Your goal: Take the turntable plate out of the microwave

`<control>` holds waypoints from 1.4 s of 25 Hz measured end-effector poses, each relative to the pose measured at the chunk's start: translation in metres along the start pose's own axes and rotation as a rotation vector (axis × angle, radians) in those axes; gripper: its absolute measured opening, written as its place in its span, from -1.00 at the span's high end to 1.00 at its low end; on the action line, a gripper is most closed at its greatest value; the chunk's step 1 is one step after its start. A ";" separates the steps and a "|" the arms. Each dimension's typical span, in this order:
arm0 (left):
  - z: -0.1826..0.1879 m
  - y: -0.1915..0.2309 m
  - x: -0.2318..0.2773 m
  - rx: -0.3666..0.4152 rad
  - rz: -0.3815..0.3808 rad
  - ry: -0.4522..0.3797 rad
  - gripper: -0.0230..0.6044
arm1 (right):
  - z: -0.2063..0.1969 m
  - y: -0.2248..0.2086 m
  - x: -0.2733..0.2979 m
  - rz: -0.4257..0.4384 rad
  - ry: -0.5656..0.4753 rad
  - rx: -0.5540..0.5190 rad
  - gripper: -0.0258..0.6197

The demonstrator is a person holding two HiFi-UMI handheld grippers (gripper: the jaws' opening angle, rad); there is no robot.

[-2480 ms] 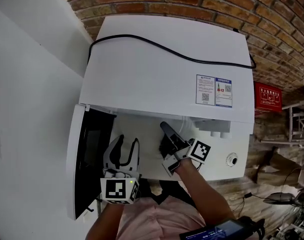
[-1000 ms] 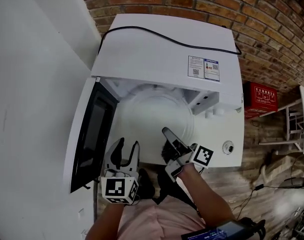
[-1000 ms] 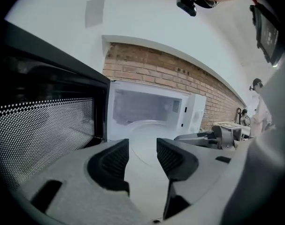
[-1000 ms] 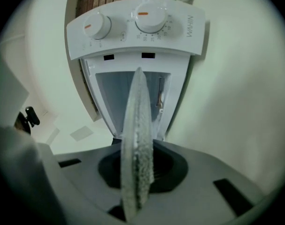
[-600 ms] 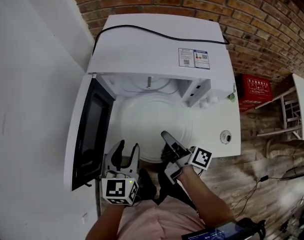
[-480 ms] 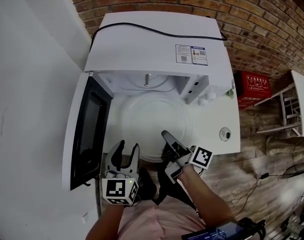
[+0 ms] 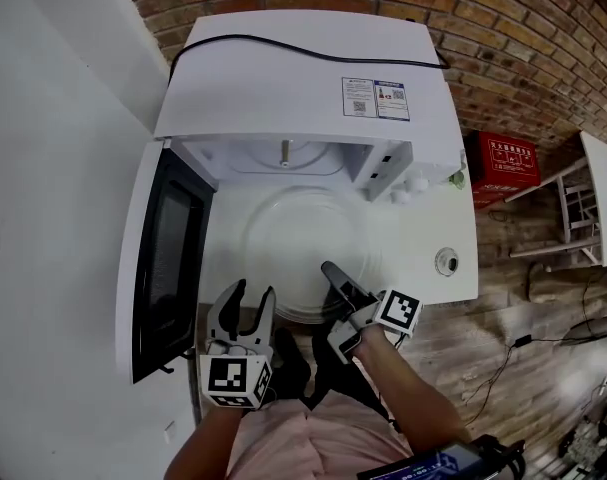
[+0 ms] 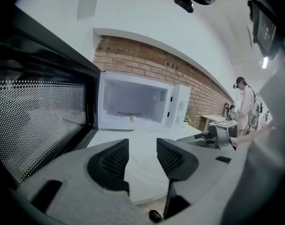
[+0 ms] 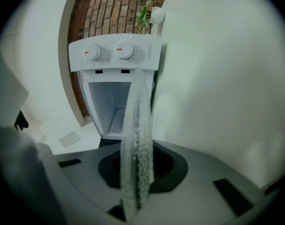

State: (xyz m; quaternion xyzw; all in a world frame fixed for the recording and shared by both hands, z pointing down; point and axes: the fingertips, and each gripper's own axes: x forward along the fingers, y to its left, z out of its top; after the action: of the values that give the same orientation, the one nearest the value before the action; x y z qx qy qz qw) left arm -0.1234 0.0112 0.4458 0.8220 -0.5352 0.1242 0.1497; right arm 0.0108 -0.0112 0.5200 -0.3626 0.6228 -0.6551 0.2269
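The right gripper (image 7: 330, 271) clamps the turntable plate (image 7: 301, 243) by its rim, before the open microwave (image 7: 283, 78). The left gripper (image 8: 142, 156) hovers alongside, jaws apart, empty.

Grey left tongs (image 7: 251, 293) & right tongs (image 7: 329, 268) w/ b&w marker cubes (image 7: 233, 380); pink shirt (image 7: 283, 440).

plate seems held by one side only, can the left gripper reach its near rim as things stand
Probably yes: the left gripper is open right beside the turntable plate, nothing between them, and the microwave door hangs clear at its side.
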 end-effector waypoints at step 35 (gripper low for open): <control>-0.042 -0.007 0.013 -0.042 -0.042 0.095 0.31 | 0.006 -0.011 0.029 -0.085 -0.037 0.121 0.82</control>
State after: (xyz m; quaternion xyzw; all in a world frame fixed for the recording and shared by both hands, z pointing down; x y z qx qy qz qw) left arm -0.1138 0.0192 0.4887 0.8230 -0.5126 0.1485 0.1946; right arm -0.0016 -0.0353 0.5363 -0.3864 0.5616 -0.6939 0.2321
